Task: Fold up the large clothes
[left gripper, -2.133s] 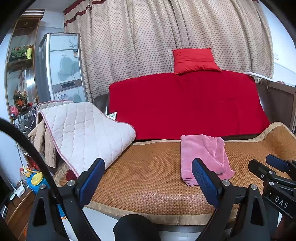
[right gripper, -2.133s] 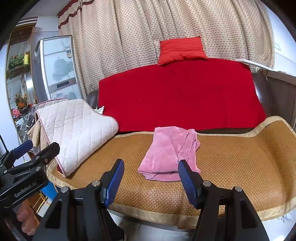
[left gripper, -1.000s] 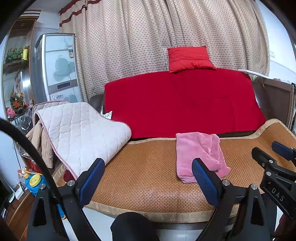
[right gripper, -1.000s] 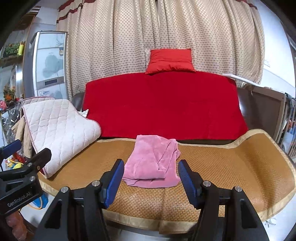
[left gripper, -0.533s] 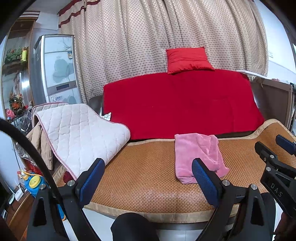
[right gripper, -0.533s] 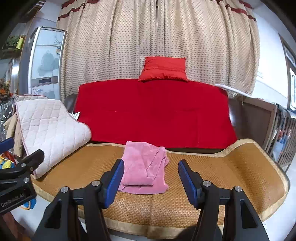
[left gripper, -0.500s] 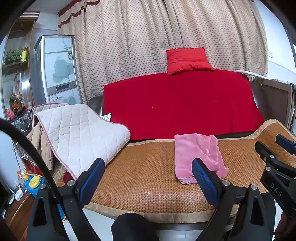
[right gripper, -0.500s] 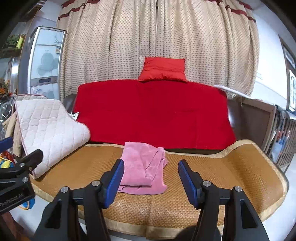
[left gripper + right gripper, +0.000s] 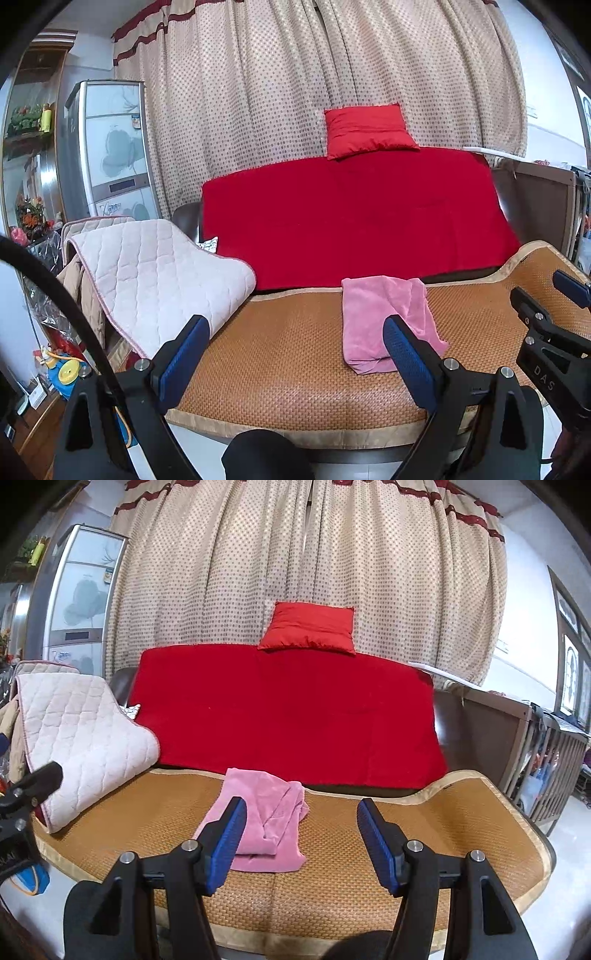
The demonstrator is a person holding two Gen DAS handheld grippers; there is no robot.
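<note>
One woven mat [image 9: 424, 823] covers the sofa seat, and your pink garment [image 9: 271, 825] lies on it in a loosely folded bundle. Both tongs, left [image 9: 295, 354] and right [image 9: 299, 840], hang spread and empty, short of it. Judged: either folding is finished or refolding awaits.

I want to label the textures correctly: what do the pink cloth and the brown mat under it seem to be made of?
The pink cloth looks like soft, matte fleece or terry: fuzzy surface, limp rounded folds. The brown mat looks like woven rattan or bamboo with a slight sheen: a fine regular weave, edged in beige fabric binding.
</note>
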